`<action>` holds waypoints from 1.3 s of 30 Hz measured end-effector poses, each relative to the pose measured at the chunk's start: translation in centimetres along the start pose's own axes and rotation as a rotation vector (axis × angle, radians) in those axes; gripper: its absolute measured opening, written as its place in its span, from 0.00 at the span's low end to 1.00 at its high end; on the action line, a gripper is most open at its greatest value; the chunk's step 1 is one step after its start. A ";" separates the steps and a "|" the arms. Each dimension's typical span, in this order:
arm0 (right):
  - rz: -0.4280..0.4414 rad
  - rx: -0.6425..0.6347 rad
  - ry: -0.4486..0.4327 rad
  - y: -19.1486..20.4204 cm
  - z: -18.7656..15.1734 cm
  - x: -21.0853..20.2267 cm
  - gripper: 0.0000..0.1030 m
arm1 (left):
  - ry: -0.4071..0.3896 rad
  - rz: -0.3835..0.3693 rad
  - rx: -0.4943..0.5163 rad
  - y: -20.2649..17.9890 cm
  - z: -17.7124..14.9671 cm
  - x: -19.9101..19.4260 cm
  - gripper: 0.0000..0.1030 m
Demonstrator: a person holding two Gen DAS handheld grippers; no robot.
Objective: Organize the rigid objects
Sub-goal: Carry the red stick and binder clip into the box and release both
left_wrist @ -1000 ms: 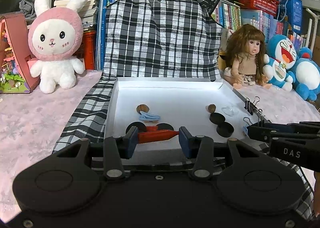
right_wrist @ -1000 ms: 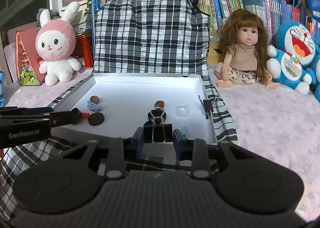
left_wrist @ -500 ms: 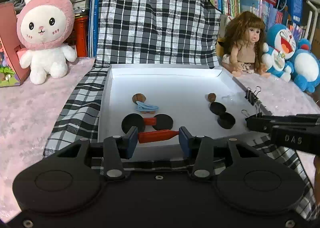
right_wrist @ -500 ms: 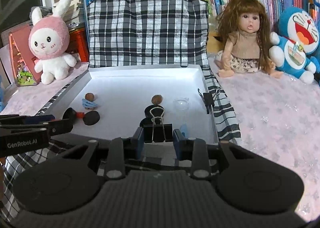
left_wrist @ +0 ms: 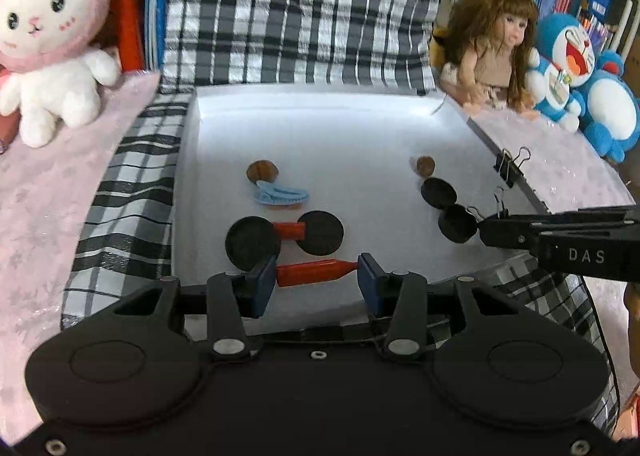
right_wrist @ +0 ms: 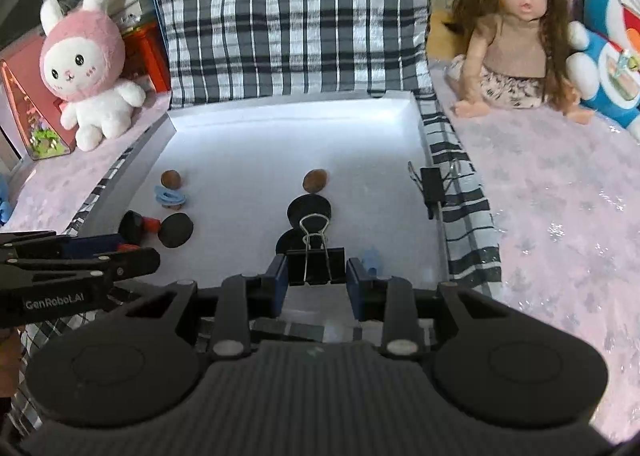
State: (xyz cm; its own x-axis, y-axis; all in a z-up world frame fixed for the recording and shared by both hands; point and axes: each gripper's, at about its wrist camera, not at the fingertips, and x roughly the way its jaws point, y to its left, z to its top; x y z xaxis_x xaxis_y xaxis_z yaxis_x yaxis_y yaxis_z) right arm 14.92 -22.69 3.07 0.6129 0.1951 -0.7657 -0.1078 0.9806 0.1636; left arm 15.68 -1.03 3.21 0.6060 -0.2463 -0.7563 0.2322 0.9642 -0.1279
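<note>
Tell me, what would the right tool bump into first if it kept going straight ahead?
Probably the black round disc lying on the white tray just past the binder clip that the right tool holds. Depth is hard to judge here.

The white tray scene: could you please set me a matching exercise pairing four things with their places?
Things:
1. red tapered plastic peg
2. black metal binder clip with wire handles
3. light blue plastic hair clip
4. second black binder clip

Places:
A. clipped on the white tray's right rim
B. lying beside a brown nut
C. between the left gripper's jaws
D. between the right gripper's jaws

Pairs: 1-C, 2-D, 3-B, 4-A
</note>
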 end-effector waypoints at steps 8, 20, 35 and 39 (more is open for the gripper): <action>0.002 0.004 0.052 0.2 0.2 1.7 0.37 | 0.015 -0.014 -0.031 0.5 0.7 1.7 0.41; -0.011 0.003 0.016 0.5 1.6 3.4 0.36 | -0.063 0.037 -0.021 0.6 1.8 3.6 0.42; 0.001 0.033 -0.036 0.2 3.1 5.3 0.35 | -0.122 0.134 -0.031 0.5 3.3 5.8 0.42; 0.020 0.048 -0.051 -0.1 2.8 5.1 0.37 | -0.128 0.151 -0.003 0.2 2.9 5.8 0.43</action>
State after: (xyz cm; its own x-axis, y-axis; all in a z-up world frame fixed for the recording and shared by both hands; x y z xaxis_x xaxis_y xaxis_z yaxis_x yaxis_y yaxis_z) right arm 20.22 -21.85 0.84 0.6499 0.2126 -0.7297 -0.0839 0.9743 0.2091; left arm 21.42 -2.56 0.70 0.7254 -0.1087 -0.6797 0.1291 0.9914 -0.0207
